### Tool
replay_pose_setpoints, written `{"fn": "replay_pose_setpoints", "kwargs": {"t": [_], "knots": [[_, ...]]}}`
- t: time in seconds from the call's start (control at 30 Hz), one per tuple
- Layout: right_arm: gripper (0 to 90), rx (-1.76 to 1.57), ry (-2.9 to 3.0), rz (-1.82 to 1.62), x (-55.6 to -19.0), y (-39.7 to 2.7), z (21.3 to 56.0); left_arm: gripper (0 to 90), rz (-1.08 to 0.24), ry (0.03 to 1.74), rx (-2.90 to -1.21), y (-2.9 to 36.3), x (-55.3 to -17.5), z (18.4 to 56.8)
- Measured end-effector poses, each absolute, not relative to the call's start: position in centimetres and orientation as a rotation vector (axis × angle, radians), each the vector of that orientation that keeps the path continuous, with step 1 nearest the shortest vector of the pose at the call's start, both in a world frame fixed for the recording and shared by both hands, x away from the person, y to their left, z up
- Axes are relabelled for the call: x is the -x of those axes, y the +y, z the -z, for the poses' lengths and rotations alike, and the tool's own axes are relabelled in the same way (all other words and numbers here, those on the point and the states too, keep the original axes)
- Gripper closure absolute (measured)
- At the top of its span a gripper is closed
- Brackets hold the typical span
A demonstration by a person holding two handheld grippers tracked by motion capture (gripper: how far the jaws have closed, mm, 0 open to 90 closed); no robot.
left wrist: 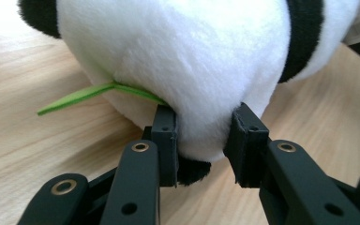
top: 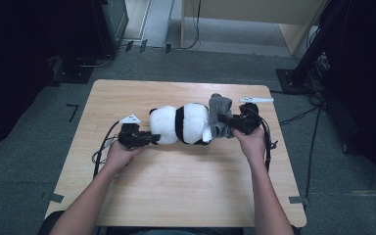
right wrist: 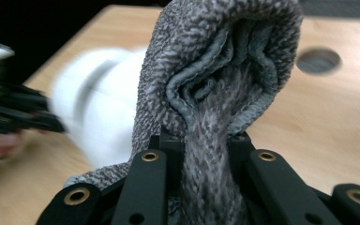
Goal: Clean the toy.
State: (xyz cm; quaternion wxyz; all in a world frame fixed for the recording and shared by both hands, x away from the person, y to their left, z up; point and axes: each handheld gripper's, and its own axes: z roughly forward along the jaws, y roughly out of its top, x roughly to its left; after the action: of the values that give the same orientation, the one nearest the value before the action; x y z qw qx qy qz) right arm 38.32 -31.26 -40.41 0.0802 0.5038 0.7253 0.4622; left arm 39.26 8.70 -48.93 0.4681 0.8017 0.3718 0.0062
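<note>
Plush panda [top: 183, 123] lies mid-table, long axis left-right across the table, near-left end toward the left gripper [top: 149, 139]. Left gripper jaws pinch that white end, pads pressing in; green felt leaf [left wrist: 98, 91] pokes out beside them. Right gripper [top: 223, 119] clamped on a grey knit garment [top: 219, 115] bunched at the panda's right end, its opening facing the right gripper's camera. Light wooden table [top: 176, 186] with a round cable hole [right wrist: 318, 60]; grey carpet [top: 24, 161], dark equipment around.

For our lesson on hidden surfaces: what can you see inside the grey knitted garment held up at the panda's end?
Looking into the grey knitted garment, its rolled opening shows a folded, fuzzy grey lining. The right gripper pinches that fabric. Deeper inside is hidden by folds; the plush panda lies beside it.
</note>
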Motion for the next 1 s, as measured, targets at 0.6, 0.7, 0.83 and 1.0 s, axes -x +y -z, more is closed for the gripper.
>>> {"fn": "replay_pose_setpoints", "kwargs": {"t": [0.6,0.7,0.83,1.0], "knots": [[76.4,-1.322,2.397,-1.323,-38.2,-23.9,39.8,53.9,-0.09,0.805,-2.024,8.7,-37.5,48.6],[76.5,-1.363,2.37,-1.276,-38.7,-24.1,39.7,42.2,-0.167,0.733,-2.04,8.7,-37.2,48.4],[76.5,-1.403,2.353,-1.272,-39.5,-24.3,40.1,33.6,-0.178,0.725,-2.027,8.9,-37.3,48.1],[76.5,-1.456,2.364,-1.255,-40.9,-25.0,40.3,29.9,-0.164,0.726,-2.003,8.9,-37.6,48.1]]}}
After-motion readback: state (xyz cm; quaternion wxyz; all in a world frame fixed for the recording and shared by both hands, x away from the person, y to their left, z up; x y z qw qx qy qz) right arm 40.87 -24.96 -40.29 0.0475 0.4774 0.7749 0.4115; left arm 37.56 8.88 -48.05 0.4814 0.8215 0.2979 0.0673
